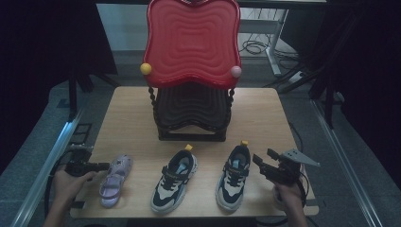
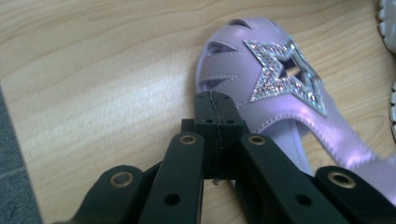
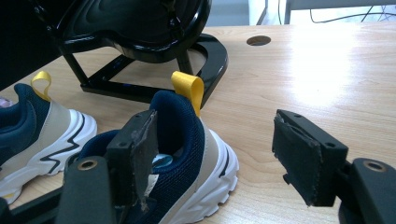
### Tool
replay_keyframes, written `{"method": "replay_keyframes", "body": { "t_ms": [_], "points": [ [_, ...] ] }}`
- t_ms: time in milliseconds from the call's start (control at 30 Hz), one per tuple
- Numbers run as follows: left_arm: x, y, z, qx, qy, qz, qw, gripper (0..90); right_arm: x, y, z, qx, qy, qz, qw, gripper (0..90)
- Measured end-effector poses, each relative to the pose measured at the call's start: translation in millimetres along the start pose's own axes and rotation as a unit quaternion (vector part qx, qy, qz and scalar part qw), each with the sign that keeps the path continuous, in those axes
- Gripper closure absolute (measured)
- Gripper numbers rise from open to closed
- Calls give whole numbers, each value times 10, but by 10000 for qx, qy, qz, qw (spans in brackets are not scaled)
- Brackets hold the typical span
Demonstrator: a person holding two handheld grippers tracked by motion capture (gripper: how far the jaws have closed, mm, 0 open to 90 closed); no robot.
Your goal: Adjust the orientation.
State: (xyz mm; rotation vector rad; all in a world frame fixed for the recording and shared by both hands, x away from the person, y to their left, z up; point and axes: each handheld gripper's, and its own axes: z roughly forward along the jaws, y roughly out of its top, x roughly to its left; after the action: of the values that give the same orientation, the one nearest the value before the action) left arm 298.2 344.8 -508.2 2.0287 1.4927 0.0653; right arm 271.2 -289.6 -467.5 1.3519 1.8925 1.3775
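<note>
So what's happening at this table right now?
A person holds a gripper in each hand over a table with a lilac sandal, two navy sneakers and a red-and-black shoe rack. The left gripper, shut with nothing between its fingers, touches the sandal's side. The right gripper is open beside the right sneaker's heel. No shoe is on the rack yet.

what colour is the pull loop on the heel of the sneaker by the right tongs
Yellow: the pull loop shows best in the right gripper view.

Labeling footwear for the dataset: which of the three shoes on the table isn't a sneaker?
The lilac sandal, leftmost in the row: open straps and a glittery star, whereas the other two are navy-and-white sneakers with yellow heel loops.
</note>
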Motion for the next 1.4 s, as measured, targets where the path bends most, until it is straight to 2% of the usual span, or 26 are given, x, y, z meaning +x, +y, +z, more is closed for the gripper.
{"method": "replay_keyframes", "body": {
  "t_ms": [167, 400, 600, 700, 800, 833, 867, 900, 933, 967, 1000, 1033, 1067, 1100, 1133, 1167, 1200, 1233, 1267, 1300, 1400],
  "points": [
    [-31, 71, 38, 40, 112, 91, 9999, 895, -8, -9, 8, 25, -2, -16, 10000, 316],
    [-10, 96, 83, -26, 20, 21, 10000, 895, -3, -11, 16, 58, 20, -5, 10000, 315],
    [-19, 111, 82, -36, 23, 43, 10000, 895, -8, -18, 22, 81, 10, -4, 10000, 315],
    [-19, 110, 36, -164, 29, 19, 9999, 886, -16, -21, 19, 89, 8, 27, 10000, 314],
    [-113, 125, -156, -629, 61, -1, 9980, 866, -23, 6, 19, 48, 76, 101, 9999, 315],
    [-113, 125, -156, -629, 61, -1, 9980, 849, -23, 6, 19, 48, 76, 101, 9999, 315],
    [-230, 141, -259, -913, 229, 135, 9955, 813, -22, 25, 27, 43, 109, 75, 9999, 315],
    [-230, 141, -259, -913, 229, 135, 9955, 780, -24, 30, 30, 41, 126, 74, 9999, 315],
    [-297, 148, -300, -1056, 311, 235, 9936, 780, -24, 30, 30, 41, 126, 74, 9999, 315],
    [-383, 157, -342, -1231, 372, 334, 9911, 742, -29, 32, 38, 35, 133, 64, 9999, 315],
    [-503, 169, -389, -1492, 387, 471, 9869, 648, -38, 22, 59, 58, 150, 30, 9999, 316],
    [-503, 169, -389, -1492, 387, 471, 9869, 599, -38, 22, 59, 58, 150, 30, 9999, 316],
    [-581, 179, -415, -1657, 322, 515, 9843, 599, -41, 10, 69, 88, 165, 32, 9998, 317],
    [-627, 188, -423, -1740, 257, 533, 9830, 516, -43, -16, 97, 136, 157, 30, 9998, 318],
    [-754, 218, -438, -1859, 154, 638, 9804, 483, -40, -24, 106, 162, 155, 29, 9997, 318],
    [-754, 218, -438, -1859, 154, 638, 9804, 458, -40, -24, 106, 162, 155, 29, 9997, 318],
    [-877, 246, -455, -1958, 11, 733, 9779, 435, -20, -27, 115, 172, 170, 30, 9997, 318],
    [-931, 255, -467, -2003, -74, 774, 9767, 419, -6, -23, 116, 179, 185, 7, 9997, 318],
    [-931, 255, -467, -2003, -74, 774, 9767, 412, -6, -23, 116, 179, 185, 7, 9997, 318],
    [-1021, 262, -489, -2065, -136, 862, 9745, 409, 25, -17, 130, 169, 191, -57, 9997, 318],
    [-1076, 252, -505, -2104, -175, 882, 9735, 400, 59, -16, 151, 187, 256, -92, 9995, 317]
  ]
}}
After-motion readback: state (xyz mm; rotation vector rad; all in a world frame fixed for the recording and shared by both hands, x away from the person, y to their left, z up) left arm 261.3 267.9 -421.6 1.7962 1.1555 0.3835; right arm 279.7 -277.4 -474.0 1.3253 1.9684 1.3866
